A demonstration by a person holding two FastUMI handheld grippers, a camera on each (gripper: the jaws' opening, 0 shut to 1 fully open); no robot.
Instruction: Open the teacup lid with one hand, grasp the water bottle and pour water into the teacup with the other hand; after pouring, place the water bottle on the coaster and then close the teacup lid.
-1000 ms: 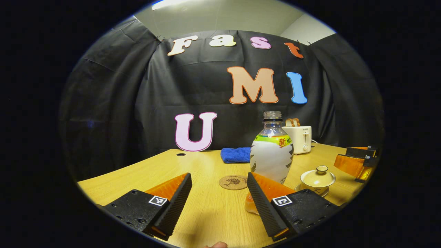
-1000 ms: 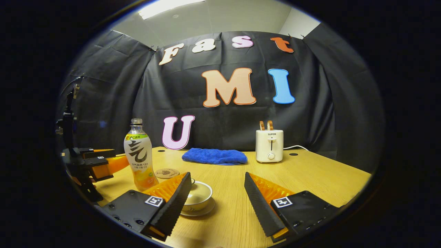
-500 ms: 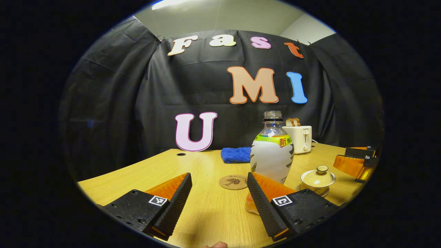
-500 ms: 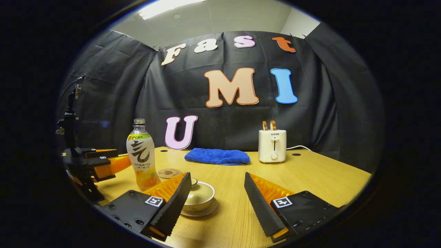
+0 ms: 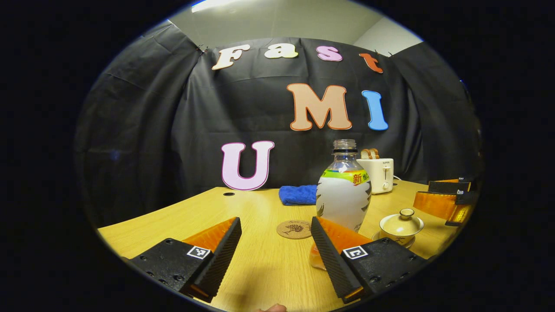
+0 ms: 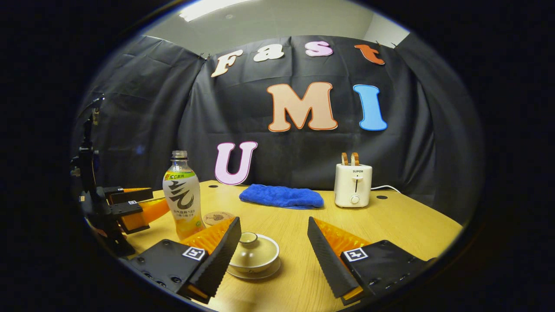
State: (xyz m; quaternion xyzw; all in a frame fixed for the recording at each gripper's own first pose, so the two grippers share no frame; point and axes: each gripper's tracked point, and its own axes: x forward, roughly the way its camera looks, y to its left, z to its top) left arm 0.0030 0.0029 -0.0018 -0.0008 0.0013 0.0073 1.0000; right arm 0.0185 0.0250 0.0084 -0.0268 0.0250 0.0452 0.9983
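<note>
In the left gripper view, the left gripper (image 5: 274,242) is seen with its two fingers spread wide above the wooden table (image 5: 173,221), and nothing is held between them; the water bottle (image 5: 342,197) is found upright just behind the right-hand finger, outside the gap, and whether it is touched by that finger cannot be told; its neck is without a cap. The round coaster (image 5: 294,229) lies flat on the table between the fingers and farther off, just beside the bottle. The teacup (image 5: 401,227) stands on its saucer to the right of the bottle, and the lid (image 5: 402,221) is seated on it. In the right gripper view, the right gripper (image 6: 273,245) is also held spread, pinching nothing; the teacup (image 6: 255,258) with its lid (image 6: 253,249) is placed low in the gap, close to the left-hand finger, which covers part of it. The water bottle (image 6: 183,197) and the coaster (image 6: 218,218) are seen behind it to the left, with the left gripper (image 6: 130,203) near the bottle. A blue cloth (image 6: 282,197) and a white toaster (image 6: 353,185) are placed at the far side of the table, well apart from the cup.
</note>
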